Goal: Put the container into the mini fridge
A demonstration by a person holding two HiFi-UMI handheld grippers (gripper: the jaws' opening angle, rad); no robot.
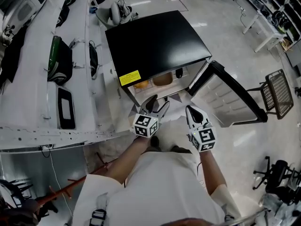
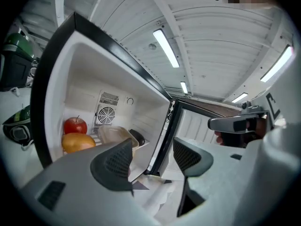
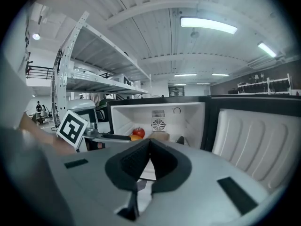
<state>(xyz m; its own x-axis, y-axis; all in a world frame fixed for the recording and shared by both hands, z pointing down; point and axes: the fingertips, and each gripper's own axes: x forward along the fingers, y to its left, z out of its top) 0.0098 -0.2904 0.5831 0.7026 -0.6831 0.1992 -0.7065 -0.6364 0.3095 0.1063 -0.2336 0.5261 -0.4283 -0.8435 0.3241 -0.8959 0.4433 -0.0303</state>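
The black mini fridge (image 1: pixel 155 41) stands with its door (image 1: pixel 225 98) swung wide to the right. A clear, tan-tinted container (image 2: pixel 115 134) sits on the shelf inside, also seen in the head view (image 1: pixel 162 79) and the right gripper view (image 3: pixel 160 136). My left gripper (image 2: pixel 153 147) hangs just in front of the opening, open, with nothing between its pads; the head view (image 1: pixel 157 106) shows it at the fridge's front edge. My right gripper (image 3: pixel 149 144) is shut and empty, held beside the left one (image 1: pixel 191 111).
A red apple (image 2: pixel 75 125), an orange fruit (image 2: pixel 77 142) and a small dark item (image 2: pixel 137 136) share the shelf with the container. A white workbench (image 1: pixel 42 102) with bags and devices runs along the left. A mesh chair (image 1: pixel 278 93) stands to the right.
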